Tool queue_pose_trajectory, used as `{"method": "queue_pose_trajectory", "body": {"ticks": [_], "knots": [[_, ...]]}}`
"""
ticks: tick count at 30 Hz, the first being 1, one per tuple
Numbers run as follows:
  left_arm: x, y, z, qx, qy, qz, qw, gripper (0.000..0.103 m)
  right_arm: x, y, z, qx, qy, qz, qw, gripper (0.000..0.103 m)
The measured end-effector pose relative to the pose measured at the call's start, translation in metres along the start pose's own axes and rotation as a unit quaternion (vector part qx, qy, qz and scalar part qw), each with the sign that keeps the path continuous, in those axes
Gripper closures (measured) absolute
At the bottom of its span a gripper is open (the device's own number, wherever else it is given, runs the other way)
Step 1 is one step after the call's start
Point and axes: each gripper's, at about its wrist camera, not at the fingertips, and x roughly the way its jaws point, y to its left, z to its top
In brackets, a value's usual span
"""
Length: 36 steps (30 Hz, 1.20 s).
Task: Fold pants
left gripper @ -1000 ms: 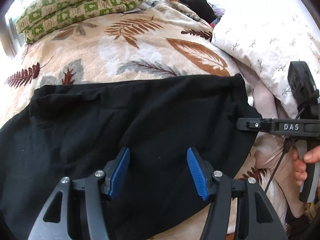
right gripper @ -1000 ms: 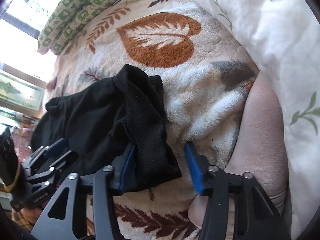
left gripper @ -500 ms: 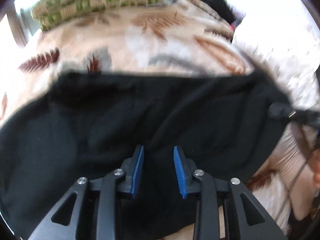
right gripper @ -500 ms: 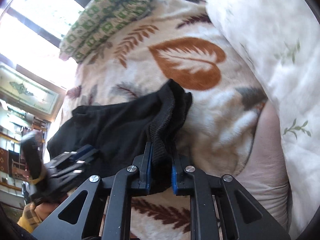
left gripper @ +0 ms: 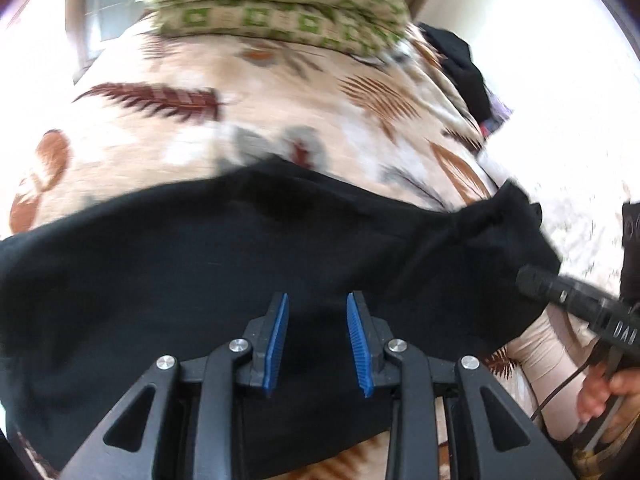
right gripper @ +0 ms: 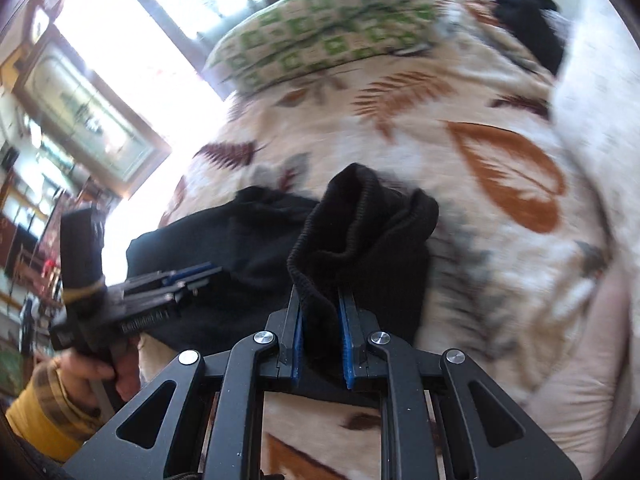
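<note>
Black pants (left gripper: 200,264) lie across a leaf-print blanket. My left gripper (left gripper: 316,332) sits over the near edge of the pants with its blue pads closed on a fold of the black cloth. My right gripper (right gripper: 322,336) is shut on the ribbed waistband end of the pants (right gripper: 360,232) and holds it lifted off the blanket. The right gripper also shows in the left wrist view (left gripper: 532,276) at the pants' right end. The left gripper also shows in the right wrist view (right gripper: 192,276), at the left, on the cloth.
The leaf-print blanket (left gripper: 280,120) covers the bed. A green-checked pillow (left gripper: 276,8) lies at the far end. A white floral duvet (right gripper: 600,120) lies along the right side. Dark clothing (left gripper: 460,64) is piled at the far right.
Both grippers closed from wide open: the right one onto the waistband end, the left one onto a fold of cloth. Both have risen, lifting the pants, and the view has tilted toward the pillow.
</note>
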Motion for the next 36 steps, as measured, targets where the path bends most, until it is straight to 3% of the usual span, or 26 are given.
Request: {"method": "queue_pose_trajectory", "body": {"ticks": [6,11,15,16,19,25,27,30,33,36], "knots": [[-0.014,0.04,0.009,-0.04,-0.012,-0.005,0.9991,0.07,0.052,0.059,0.005,-0.042,0.022,0.055,0.997,0.089],[-0.01,0.051,0.002,-0.05,-0.003,-0.008,0.9987,0.07,0.117,0.071,-0.013,-0.039,0.085,0.041,0.995,0.083],[-0.007,0.047,0.0,-0.049,-0.002,-0.017,0.9987,0.07,0.098,0.062,-0.014,-0.007,0.07,0.096,0.993,0.049],[-0.007,0.044,0.001,-0.046,-0.002,-0.02,0.9987,0.07,0.086,0.06,-0.017,-0.006,0.063,0.101,0.993,0.049],[-0.008,0.027,0.005,-0.027,-0.005,-0.034,0.999,0.07,0.056,0.053,-0.022,-0.022,0.048,0.079,0.996,0.049],[0.007,-0.022,0.021,0.024,0.008,-0.049,0.9985,0.07,0.036,0.026,-0.041,-0.021,0.024,-0.022,0.999,0.053],[0.019,-0.035,0.023,0.042,0.023,-0.043,0.998,0.07,0.041,0.018,-0.047,-0.011,0.027,-0.03,0.999,0.054],[0.049,-0.036,0.018,0.059,0.059,0.017,0.9964,0.07,0.059,0.015,-0.061,-0.019,0.043,-0.042,0.998,0.053],[0.054,-0.017,0.019,0.02,0.055,-0.01,0.9982,0.069,0.059,0.024,-0.069,-0.063,0.025,-0.063,0.996,0.052],[0.044,-0.013,0.021,0.009,0.054,-0.023,0.9982,0.069,0.053,0.019,-0.061,-0.041,0.034,-0.041,0.998,0.052]]}}
